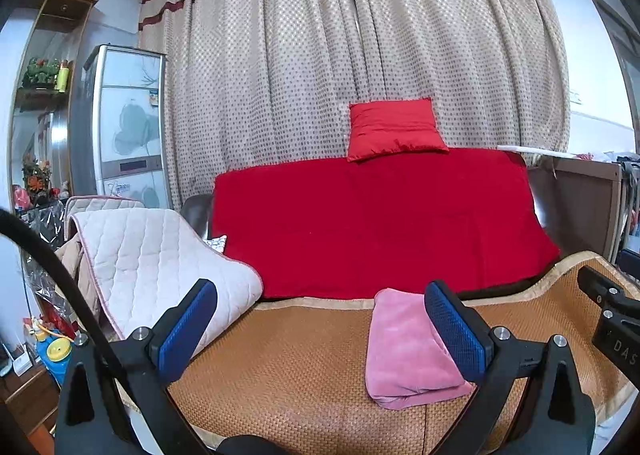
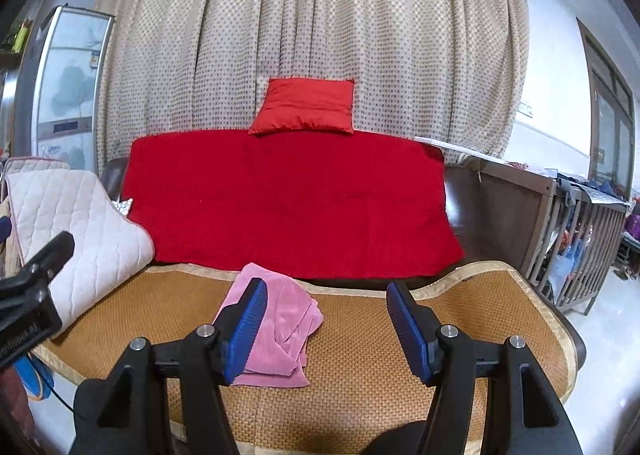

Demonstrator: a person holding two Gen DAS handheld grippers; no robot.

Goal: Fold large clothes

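Note:
A pink garment (image 1: 408,351) lies folded into a compact rectangle on the woven brown mat (image 1: 304,371) of the sofa seat. In the right wrist view the pink garment (image 2: 280,327) sits left of centre on the mat (image 2: 360,335), with loose layers on its right side. My left gripper (image 1: 320,319) is open and empty, held above the mat, its right finger in front of the garment's right edge. My right gripper (image 2: 324,319) is open and empty, its left finger in front of the garment. Neither touches the cloth.
A red blanket (image 1: 376,223) covers the sofa back, with a red cushion (image 1: 394,129) on top. A quilted white pad (image 1: 160,267) drapes over the left armrest. Dotted curtains hang behind. A wooden crib (image 2: 580,239) stands at the right, a cabinet (image 1: 128,123) at the left.

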